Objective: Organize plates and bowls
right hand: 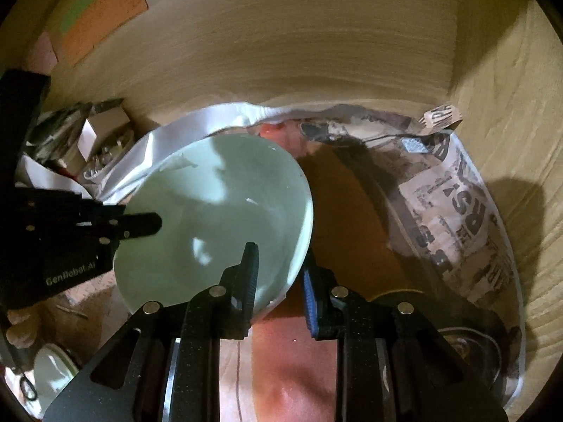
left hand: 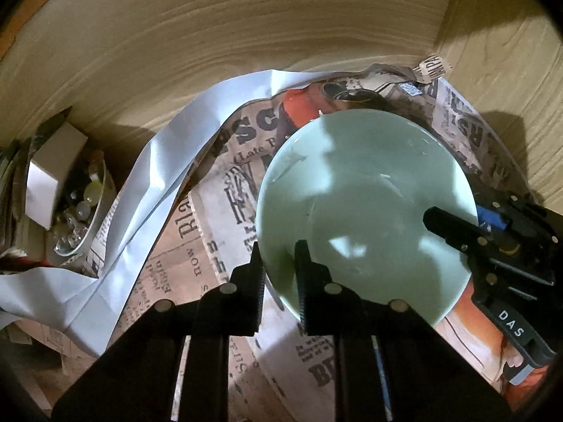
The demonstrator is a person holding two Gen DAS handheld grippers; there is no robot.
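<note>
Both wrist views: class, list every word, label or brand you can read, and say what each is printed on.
"DAS" – white letters on the right gripper body, left wrist view.
"GenRobot.AI" – pale letters on the left gripper body, right wrist view.
"now" – on the newspaper-print liner; its big headlines show only fragments such as "SC" and "RS".
The liner's small print is too blurred to read.
The pale green bowl carries no text.
</note>
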